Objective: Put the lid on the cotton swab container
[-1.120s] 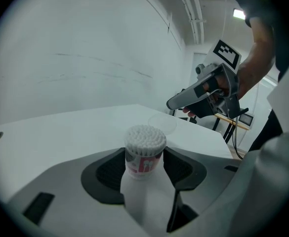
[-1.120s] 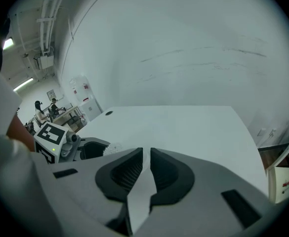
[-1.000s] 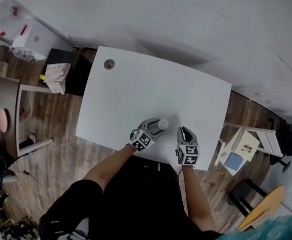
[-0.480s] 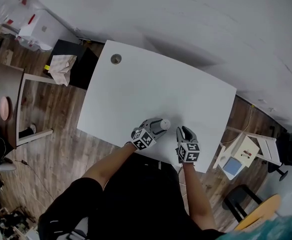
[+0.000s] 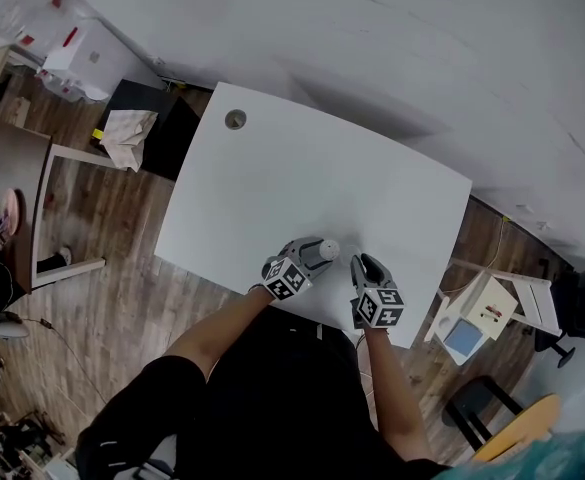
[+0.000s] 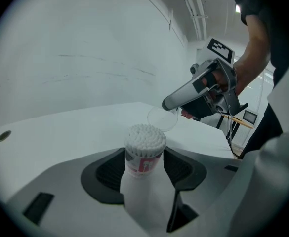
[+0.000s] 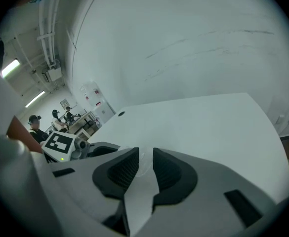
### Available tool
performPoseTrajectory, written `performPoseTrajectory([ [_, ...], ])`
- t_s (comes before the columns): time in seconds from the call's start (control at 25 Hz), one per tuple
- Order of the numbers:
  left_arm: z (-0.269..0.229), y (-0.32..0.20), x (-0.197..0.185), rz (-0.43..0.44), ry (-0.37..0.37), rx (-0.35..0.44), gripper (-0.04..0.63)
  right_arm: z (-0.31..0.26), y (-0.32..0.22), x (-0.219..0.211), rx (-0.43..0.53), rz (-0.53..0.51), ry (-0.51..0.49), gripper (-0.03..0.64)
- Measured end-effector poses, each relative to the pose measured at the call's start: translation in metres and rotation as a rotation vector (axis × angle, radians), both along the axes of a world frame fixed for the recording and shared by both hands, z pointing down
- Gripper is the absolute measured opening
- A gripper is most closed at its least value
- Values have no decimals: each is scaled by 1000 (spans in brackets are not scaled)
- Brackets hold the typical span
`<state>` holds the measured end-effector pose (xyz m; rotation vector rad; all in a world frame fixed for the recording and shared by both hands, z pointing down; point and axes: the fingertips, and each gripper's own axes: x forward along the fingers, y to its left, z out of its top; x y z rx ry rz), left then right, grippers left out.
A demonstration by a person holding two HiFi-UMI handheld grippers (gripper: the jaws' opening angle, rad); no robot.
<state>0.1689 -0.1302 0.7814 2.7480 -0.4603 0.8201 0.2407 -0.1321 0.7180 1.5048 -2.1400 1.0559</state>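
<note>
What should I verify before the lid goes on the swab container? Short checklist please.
1. Left gripper clamped on the cotton swab container: ok, a jaw on each side of its body.
2. Container mouth open: ok, swabs exposed, nothing over them.
3. Right gripper holding the lid: ok, the clear lid is pinched at its edge.
4. Lid centred over the mouth: not ok, it sits off to one side, apart from the swabs.
5. Lid's open side facing the mouth: cannot tell.

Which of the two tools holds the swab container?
The left tool, shut on the white plastic cotton swab container; the right tool pinches only the clear round lid.
</note>
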Motion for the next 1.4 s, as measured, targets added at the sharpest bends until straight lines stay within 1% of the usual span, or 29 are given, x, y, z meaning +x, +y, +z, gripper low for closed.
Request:
performPoseTrajectory([
  [0.12,0,0,-1,-8,-3,2,247,-13,0,-8,43,-7,-28,89],
  [0.28,-1,1,0,-19,3,-16,247,-25,-1,-25,78,-20,-80,89],
  [0.68,-1,1,0,-29,11,-11,247,-23,-8,-53,73,-69,-124,89],
  [0.88,0,2,-1,-40,23,-16,247,-18,-9,-71,64,-165,-51,89],
  [1.04,-1,2,2,-36,35,-17,247,-10,-11,-73,33,-131,-106,89],
  [1.2,-1,2,3,-34,46,-17,247,-4,-12,-78,14,-142,-105,89],
  [1.32,-2,2,4,-38,50,-16,247,1,-9,-81,15,-202,-36,89],
  [1.4,-3,3,4,-40,53,-20,247,3,-8,-82,18,-225,3,89],
])
